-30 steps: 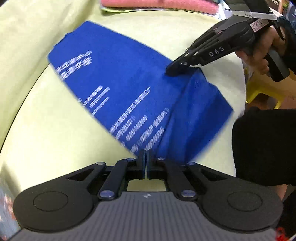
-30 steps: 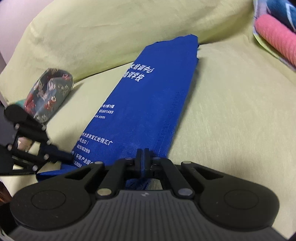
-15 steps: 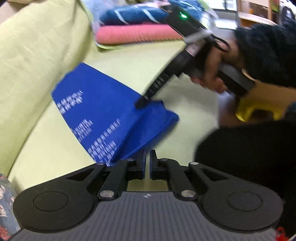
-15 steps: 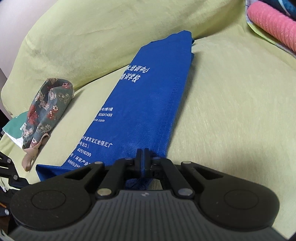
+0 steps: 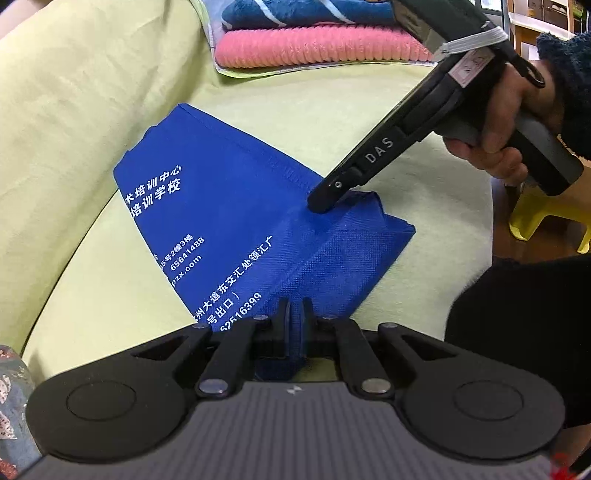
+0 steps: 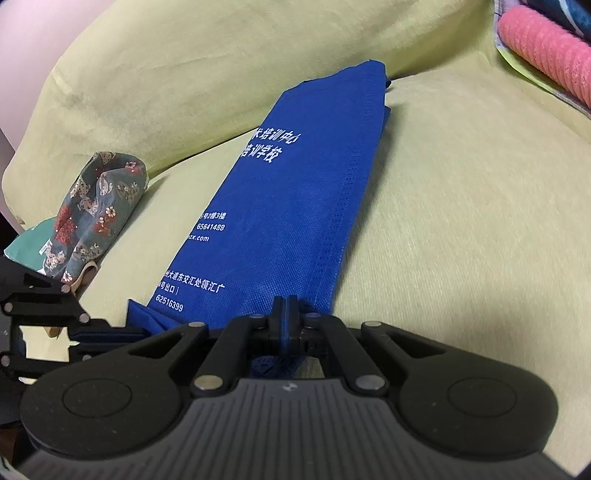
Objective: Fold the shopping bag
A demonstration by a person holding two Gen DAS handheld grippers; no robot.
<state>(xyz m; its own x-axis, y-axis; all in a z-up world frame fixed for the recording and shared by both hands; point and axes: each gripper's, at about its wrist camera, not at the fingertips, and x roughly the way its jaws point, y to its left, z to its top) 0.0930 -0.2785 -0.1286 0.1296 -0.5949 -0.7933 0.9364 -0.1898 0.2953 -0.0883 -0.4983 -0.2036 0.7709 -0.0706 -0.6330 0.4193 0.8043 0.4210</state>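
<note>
- Shopping bag [image 5: 236, 221]: a blue non-woven bag with white print, already narrowed into a long strip, lies on the yellow-green sofa seat [image 5: 424, 122]. In the right wrist view it runs from the camera's foot toward 12 o'clock, its far end touching the backrest [image 6: 184, 74].
- Left gripper [image 5: 294, 314]: jaws drawn nearly together, clamped on the near corner of the bag; blue fabric shows in the narrow slit between the pads and bunches beneath them.
- Right gripper [image 6: 285, 317]: jaws together, pinching the bag's near edge; a thin blue line of cloth runs between the pads. In the left wrist view its tip sits on the bag at about 1 o'clock, where a ridge rises in the fabric.
- Step in hand (judged): both near corners are gripped, ready for the crosswise fold that shortens the strip.
- Next move (judged): lift the near end and carry it toward the far end, both grips firm and level so the edges meet squarely; the stiff fabric may spring back unless pressed flat.
- Surroundings: a floral pouch [image 6: 96, 206] at 10 o'clock in the right wrist view; a pink towel [image 5: 317, 48] under a blue towel [image 5: 303, 13] at 12 o'clock in the left wrist view.
</note>
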